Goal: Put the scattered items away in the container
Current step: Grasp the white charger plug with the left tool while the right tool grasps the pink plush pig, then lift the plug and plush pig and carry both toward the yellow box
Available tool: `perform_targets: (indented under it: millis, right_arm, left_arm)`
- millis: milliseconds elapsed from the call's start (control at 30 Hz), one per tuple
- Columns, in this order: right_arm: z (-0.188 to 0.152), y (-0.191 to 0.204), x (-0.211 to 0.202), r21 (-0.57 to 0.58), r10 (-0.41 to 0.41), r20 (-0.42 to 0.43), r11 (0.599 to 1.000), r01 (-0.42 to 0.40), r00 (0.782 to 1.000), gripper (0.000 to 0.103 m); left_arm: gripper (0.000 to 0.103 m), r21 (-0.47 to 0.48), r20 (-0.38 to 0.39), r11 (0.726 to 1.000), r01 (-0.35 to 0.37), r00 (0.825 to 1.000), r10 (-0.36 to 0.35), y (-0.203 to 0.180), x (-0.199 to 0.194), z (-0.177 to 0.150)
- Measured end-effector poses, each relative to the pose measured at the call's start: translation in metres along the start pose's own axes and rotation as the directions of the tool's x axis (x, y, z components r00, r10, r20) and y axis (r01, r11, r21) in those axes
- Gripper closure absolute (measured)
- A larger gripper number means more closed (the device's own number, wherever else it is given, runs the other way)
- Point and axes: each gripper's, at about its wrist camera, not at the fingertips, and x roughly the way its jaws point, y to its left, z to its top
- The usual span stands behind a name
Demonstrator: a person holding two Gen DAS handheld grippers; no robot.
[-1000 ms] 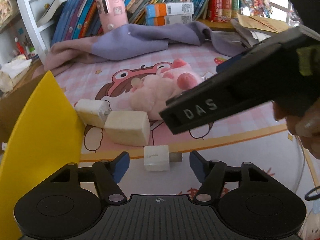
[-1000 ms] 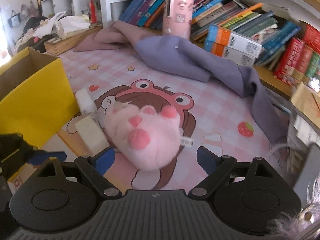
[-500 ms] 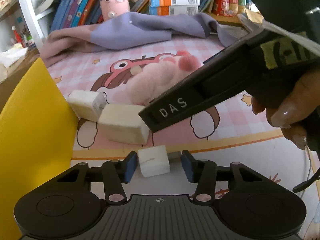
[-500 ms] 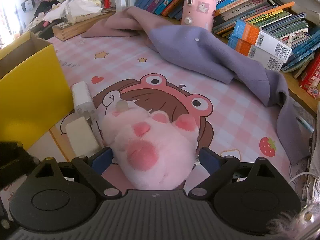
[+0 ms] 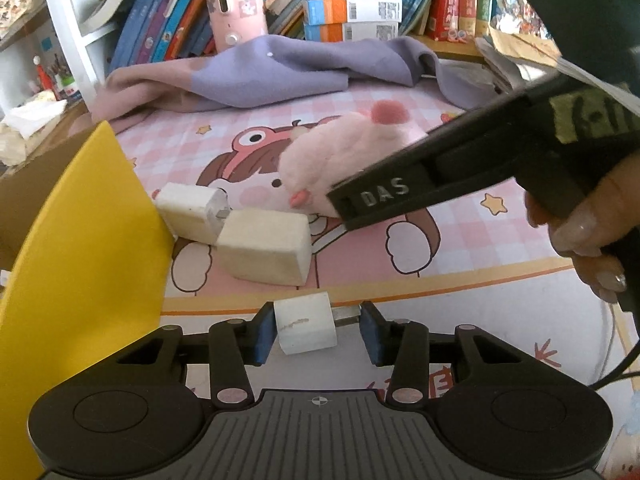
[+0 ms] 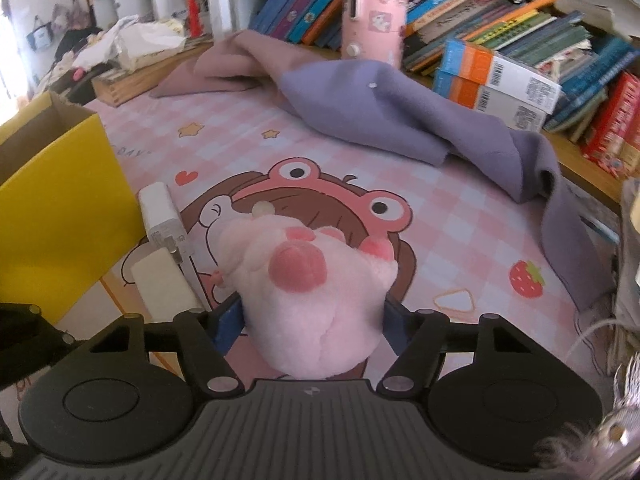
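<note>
My left gripper [image 5: 316, 330] is shut on a small white charger plug [image 5: 306, 328], one pad on its body and the other on its prongs. My right gripper [image 6: 312, 320] is shut on a pink plush paw [image 6: 308, 288], which also shows in the left wrist view [image 5: 340, 164] under the right gripper's black body. A cream block [image 5: 264, 246] and a white power adapter [image 5: 188, 212] lie on the mat beside the yellow box [image 5: 80, 264]. In the right wrist view the yellow box [image 6: 56, 196] stands at the left with the adapter [image 6: 162, 216] and block [image 6: 160, 288] next to it.
A pink cartoon mat [image 6: 400, 184] covers the table. A purple cloth [image 6: 392, 116] lies at the back. Behind it are rows of books [image 6: 500, 28], orange and white boxes [image 6: 496, 80] and a pink canister [image 6: 374, 12]. A white cable [image 6: 592, 332] runs at the right edge.
My left gripper moved forward and closed on the white plug. My right gripper moved onto the plush paw and closed on it, lifting it slightly.
</note>
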Motion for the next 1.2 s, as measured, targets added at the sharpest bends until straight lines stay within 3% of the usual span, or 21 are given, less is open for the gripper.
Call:
perform_targets:
  millis: [667, 1200]
  right_arm:
    - [-0.033, 0.028, -0.077, 0.081, -0.066, 0.068, 0.995, 0.06, 0.996, 0.037]
    - [-0.082, 0.092, -0.137, 0.198, -0.124, 0.062, 0.974, 0.11, 0.99, 0.037]
  left_arm:
    - [0.061, -0.009, 0.084, 0.997, 0.079, 0.993, -0.078, 0.01, -0.074, -0.028]
    - [0.061, 0.097, 0.14, 0.983, 0.156, 0.976, -0.169, 0.038, -0.127, -0.071]
